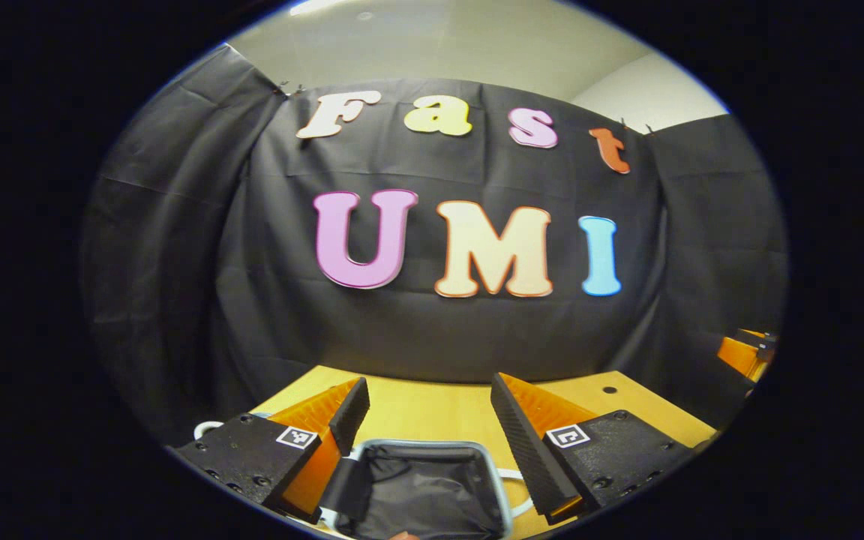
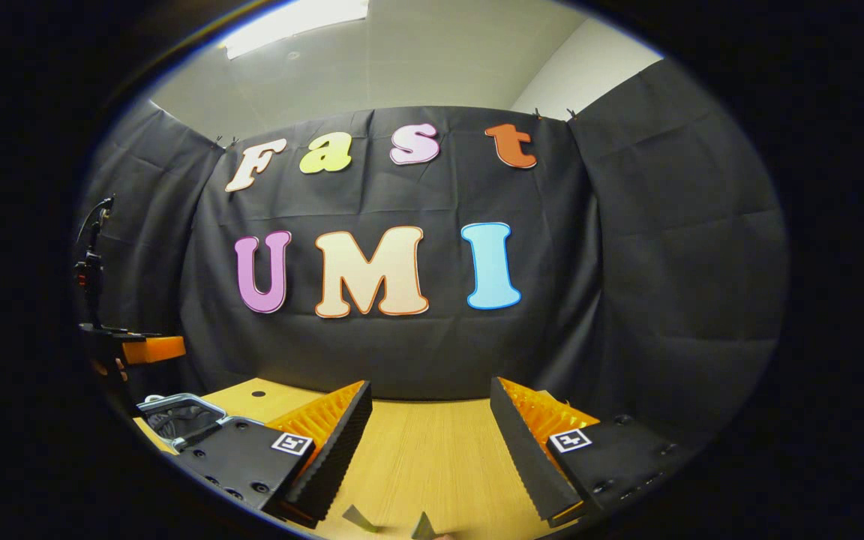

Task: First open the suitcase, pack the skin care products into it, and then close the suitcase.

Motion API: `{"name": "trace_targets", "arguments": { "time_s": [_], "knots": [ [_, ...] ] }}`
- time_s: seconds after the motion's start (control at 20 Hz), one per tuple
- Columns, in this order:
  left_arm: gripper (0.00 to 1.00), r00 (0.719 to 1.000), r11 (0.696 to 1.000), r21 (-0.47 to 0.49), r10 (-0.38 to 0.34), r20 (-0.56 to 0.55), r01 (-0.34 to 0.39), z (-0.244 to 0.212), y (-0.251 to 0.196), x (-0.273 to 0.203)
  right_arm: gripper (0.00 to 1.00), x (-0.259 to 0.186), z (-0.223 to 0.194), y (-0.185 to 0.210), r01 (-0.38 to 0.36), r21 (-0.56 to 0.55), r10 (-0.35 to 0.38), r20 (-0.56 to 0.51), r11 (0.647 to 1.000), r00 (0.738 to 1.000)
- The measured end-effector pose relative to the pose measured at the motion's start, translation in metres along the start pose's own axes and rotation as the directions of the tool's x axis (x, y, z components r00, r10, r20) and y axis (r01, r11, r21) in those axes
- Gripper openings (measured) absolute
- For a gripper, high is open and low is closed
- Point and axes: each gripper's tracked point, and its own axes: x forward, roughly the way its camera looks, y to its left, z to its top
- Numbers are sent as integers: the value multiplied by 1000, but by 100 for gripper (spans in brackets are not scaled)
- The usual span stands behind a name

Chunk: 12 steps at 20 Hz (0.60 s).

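The left gripper is spread wide and holds nothing. It hangs above the open suitcase, a rounded pale shell with dark fabric lining, on the smooth wooden table. The right gripper, ridged wedge fingers wide apart, holds nothing; the suitcase lies to its left.

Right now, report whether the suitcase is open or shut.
Open: the suitcase shows its dark fabric lining inside a pale rim, below the left gripper.
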Motion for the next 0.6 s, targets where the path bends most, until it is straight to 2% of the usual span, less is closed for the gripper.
{"name": "trace_targets", "arguments": {
  "time_s": [0.35, 0.6],
  "knots": [
    [95, 990, 993, -21, -114, -80, 113, -46, -94, -17, 98, -12, -16, -22, -60, 14, 60, -38, 998, 997],
    [95, 953, 970, -38, -242, -180, 239, -106, -165, -32, 98, -24, -29, -39, -85, -9, 84, -64, 996, 994]
  ]
}}
